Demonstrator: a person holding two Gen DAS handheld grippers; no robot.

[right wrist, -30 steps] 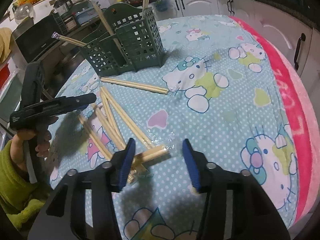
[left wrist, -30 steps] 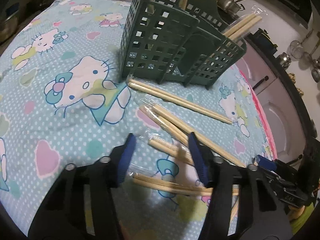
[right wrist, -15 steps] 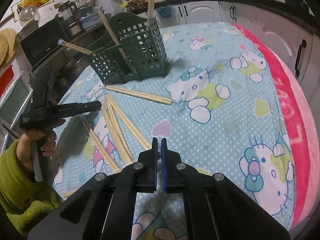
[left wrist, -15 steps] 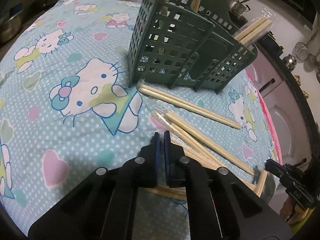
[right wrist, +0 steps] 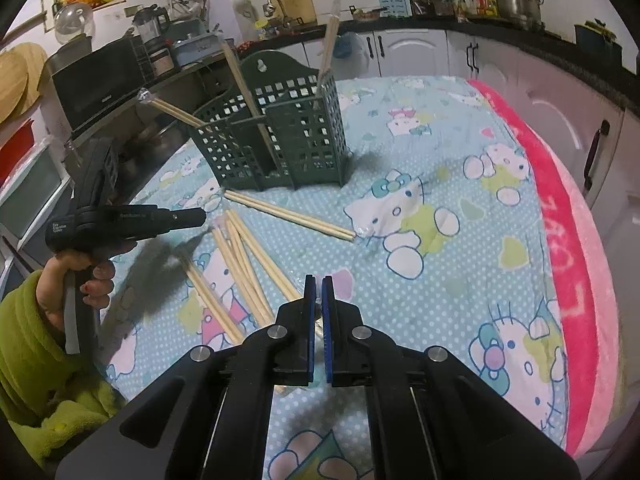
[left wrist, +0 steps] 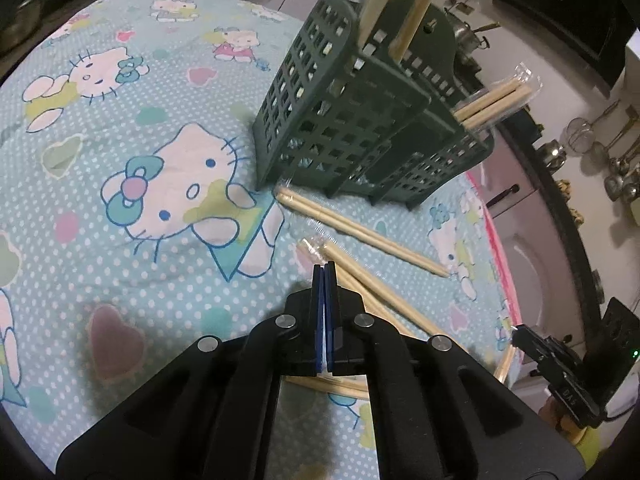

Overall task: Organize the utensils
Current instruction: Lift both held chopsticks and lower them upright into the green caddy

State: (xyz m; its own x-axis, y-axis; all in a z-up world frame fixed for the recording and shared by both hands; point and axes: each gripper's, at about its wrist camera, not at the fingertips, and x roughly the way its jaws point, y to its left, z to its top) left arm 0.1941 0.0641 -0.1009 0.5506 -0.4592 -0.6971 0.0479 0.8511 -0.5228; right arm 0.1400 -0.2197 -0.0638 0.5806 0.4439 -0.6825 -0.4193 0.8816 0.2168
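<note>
Several wrapped chopstick pairs [right wrist: 256, 268] ahead-left of right gripper [right wrist: 317, 280] look light, stiff, film-slippery: pinch mid-length; both grippers pressed together, left gripper [left wrist: 324, 268] empty.

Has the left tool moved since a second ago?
Yes. The left tool has closed and advanced toward the green caddy, which looms larger.

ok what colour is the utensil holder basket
Dark green, a plastic grid-walled utensil holder; it shows best in the right wrist view.
</note>
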